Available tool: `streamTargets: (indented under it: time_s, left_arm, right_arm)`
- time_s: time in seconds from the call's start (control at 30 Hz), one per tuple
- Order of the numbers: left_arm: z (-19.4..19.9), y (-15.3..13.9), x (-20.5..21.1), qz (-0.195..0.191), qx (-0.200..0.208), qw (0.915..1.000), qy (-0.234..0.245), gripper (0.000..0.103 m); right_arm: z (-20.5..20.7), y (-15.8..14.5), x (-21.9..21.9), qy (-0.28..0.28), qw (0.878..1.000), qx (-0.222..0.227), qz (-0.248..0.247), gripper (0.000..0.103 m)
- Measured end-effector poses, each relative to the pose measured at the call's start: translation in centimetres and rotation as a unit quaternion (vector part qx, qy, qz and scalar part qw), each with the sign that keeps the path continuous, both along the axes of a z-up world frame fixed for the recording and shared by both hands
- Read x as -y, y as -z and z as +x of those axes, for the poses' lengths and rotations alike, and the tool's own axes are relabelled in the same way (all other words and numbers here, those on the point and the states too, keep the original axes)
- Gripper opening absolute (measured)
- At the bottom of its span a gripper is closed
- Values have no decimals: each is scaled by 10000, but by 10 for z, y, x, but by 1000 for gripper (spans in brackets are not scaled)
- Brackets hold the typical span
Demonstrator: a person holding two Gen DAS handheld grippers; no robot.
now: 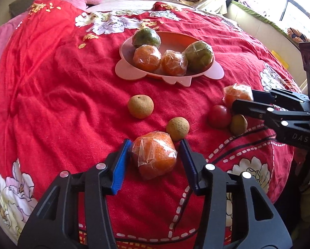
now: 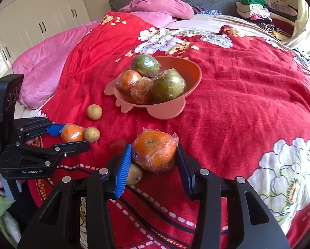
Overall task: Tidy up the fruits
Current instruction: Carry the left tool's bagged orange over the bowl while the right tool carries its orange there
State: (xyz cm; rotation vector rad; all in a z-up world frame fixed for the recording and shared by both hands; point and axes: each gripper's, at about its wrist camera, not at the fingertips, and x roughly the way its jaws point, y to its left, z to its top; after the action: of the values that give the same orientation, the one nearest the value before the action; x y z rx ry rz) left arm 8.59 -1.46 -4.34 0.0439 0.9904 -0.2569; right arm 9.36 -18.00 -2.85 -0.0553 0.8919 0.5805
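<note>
A pink bowl (image 1: 134, 70) (image 2: 192, 78) on the red bedspread holds two wrapped oranges (image 1: 147, 58) and two wrapped green fruits (image 1: 199, 56). My left gripper (image 1: 156, 143) is open around a wrapped orange (image 1: 156, 157) lying on the bedspread; it also shows in the right wrist view (image 2: 73, 133). My right gripper (image 2: 155, 148) is open around another wrapped orange (image 2: 155, 151), seen in the left wrist view (image 1: 237, 94). Two brown round fruits (image 1: 140, 106) (image 1: 177, 128), a red fruit (image 1: 219, 116) and a small brown fruit (image 1: 238, 124) lie loose.
The red flowered bedspread (image 2: 248, 103) covers the bed. Pink bedding (image 2: 51, 62) lies at the far left, folded clothes (image 2: 256, 10) at the back right. White wardrobes (image 2: 34, 16) stand beyond the bed.
</note>
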Motion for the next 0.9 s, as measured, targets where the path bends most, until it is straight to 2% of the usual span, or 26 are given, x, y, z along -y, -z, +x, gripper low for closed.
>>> streamTargets:
  time_s: [0.4, 0.9]
  left_arm:
    - [-2, -4, 0, 59, 36, 10000, 3, 34]
    - [-4, -35, 6, -173, 229, 9996, 38, 34]
  right_arm:
    - [0, -12, 13, 182, 9996, 87, 186, 41]
    - [-3, -31, 23, 244, 9983, 304, 441, 41]
